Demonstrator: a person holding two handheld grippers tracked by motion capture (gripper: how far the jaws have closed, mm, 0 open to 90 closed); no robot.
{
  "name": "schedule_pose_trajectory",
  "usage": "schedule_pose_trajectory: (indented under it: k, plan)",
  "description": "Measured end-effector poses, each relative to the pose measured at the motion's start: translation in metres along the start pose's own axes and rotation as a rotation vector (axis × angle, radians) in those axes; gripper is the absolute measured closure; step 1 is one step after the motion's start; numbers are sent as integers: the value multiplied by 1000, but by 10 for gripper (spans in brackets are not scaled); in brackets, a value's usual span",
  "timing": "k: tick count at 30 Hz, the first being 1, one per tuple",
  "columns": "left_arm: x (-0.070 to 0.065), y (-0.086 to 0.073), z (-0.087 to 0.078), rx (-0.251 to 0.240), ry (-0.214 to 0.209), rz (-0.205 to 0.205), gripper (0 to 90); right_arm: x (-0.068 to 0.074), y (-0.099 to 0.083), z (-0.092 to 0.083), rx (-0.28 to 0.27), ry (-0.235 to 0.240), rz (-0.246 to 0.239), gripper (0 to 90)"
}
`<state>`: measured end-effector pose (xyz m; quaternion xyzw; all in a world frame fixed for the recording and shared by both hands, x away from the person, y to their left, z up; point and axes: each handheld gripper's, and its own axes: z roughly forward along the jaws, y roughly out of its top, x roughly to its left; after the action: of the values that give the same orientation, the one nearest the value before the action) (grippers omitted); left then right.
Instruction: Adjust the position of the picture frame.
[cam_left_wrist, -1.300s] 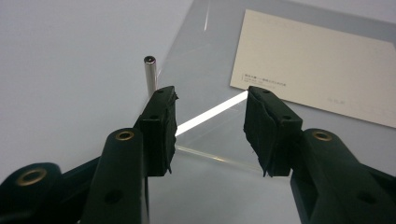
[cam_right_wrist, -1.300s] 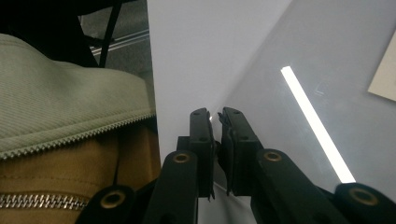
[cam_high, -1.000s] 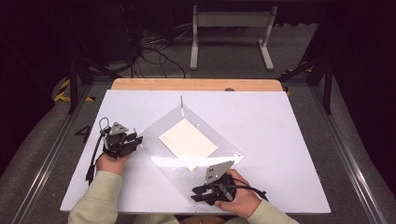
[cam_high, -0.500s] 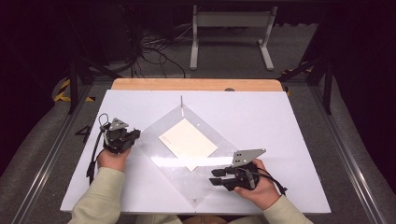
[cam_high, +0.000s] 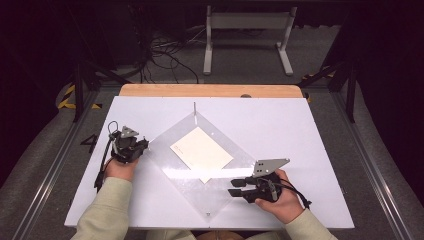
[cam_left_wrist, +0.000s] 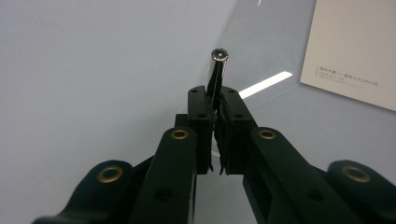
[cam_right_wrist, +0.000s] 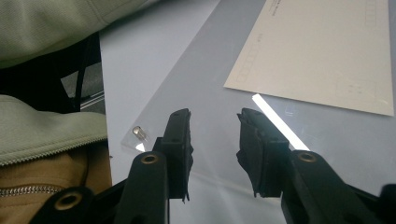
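Note:
A clear acrylic sheet lies as a diamond on the white table. A cream card rests at its middle and also shows as the card in the right gripper view. My left gripper sits at the sheet's left corner. In its own view the left gripper is shut on a thin upright metal pin. My right gripper hovers over the sheet's lower right edge and points left. Seen close up, the right gripper is open with nothing between its jaws.
Another metal pin stands at the sheet's far corner. A short metal stud sits at the near corner, close to the person's jacket. A wooden strip runs along the table's far edge.
The right gripper has moved right from near the sheet's bottom corner and now points left over the lower right edge. The left gripper has stayed at the left corner.

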<state>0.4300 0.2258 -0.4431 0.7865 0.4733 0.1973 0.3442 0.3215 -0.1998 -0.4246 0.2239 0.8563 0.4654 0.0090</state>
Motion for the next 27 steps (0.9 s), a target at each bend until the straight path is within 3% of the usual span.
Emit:
schedule_pose_trajectory:
  k: [3, 8, 9, 11, 13, 15, 17, 19, 21, 25, 27]
  plan:
    - [-4, 8, 2, -16, 30, 5, 849, -2, -3, -5, -5, -14, 11, 637]
    - [-8, 25, 18, -33, 31, -7, 848, -7, -9, -21, -29, -60, 40, 644]
    - [-11, 32, 23, -25, 31, 6, 848, -8, -10, -25, -35, -70, 46, 646]
    - [-16, 37, 29, -63, 29, 5, 848, -9, -13, -33, -47, -91, 60, 648]
    - [-21, 46, 37, -53, 17, 18, 848, -11, -16, -40, -58, -111, 72, 651]
    - [-27, 50, 45, -86, 11, 17, 848, -13, -20, -47, -67, -129, 85, 653]
    - [-31, 58, 54, -62, -2, 29, 848, -15, -23, -52, -75, -147, 99, 653]
    - [-36, 62, 61, -103, -10, 35, 848, -17, -26, -57, -83, -166, 114, 655]
    - [-38, 68, 70, -63, -17, 31, 848, -20, -30, -62, -89, -192, 128, 658]
    - [-38, 69, 71, -81, -41, 12, 839, -25, -34, -68, -90, -246, 149, 671]
    - [-36, 67, 68, -82, -77, -17, 757, -29, -37, -71, -89, -279, 164, 675]
